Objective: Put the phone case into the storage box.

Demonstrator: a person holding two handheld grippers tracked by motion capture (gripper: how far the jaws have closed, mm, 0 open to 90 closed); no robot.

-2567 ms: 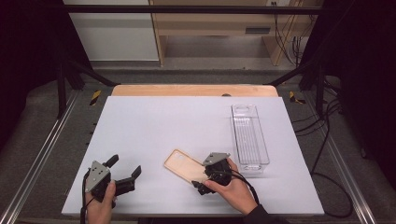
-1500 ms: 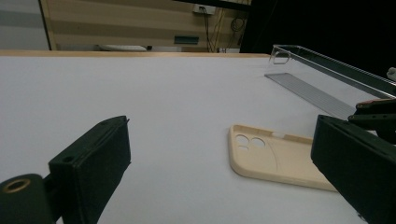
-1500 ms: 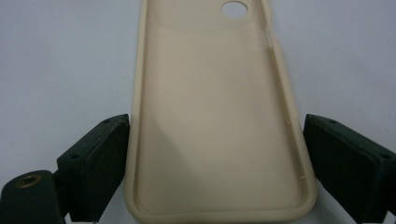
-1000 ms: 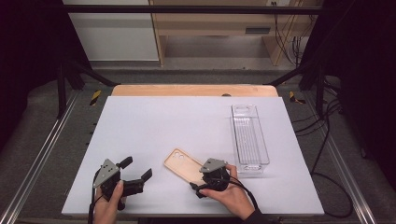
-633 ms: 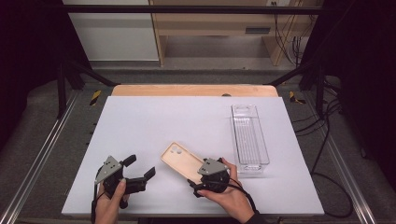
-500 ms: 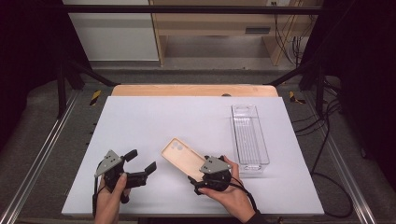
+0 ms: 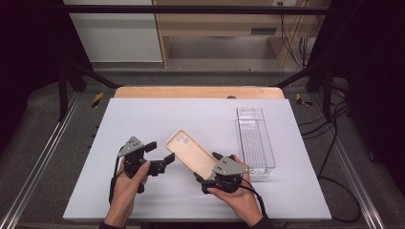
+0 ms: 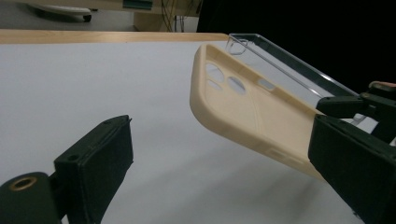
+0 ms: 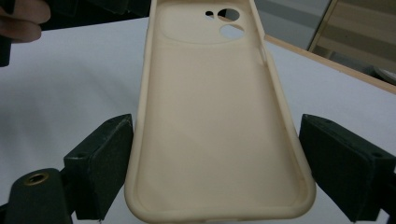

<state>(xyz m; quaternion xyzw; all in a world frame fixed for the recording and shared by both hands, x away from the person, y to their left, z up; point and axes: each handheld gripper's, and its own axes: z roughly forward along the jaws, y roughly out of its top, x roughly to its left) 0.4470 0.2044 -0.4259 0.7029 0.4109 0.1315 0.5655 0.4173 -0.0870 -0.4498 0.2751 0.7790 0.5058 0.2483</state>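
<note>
R gripper (image 7: 206,168) clamps phone case (image 7: 191,153); L gripper (image 7: 161,155) wide open.

Change across the sequence: the phone case (image 7: 192,155), flat on the table (image 7: 143,114) at the start, now stands tilted, its camera-cutout end raised and pointing toward the left gripper (image 7: 155,157). The right gripper (image 7: 210,172) has drawn slightly back toward the person, carrying the case's near end. The left gripper has advanced from the table's near-left area; its wide-spread jaws now sit just beside the case's raised end, apparently without contact.
</note>
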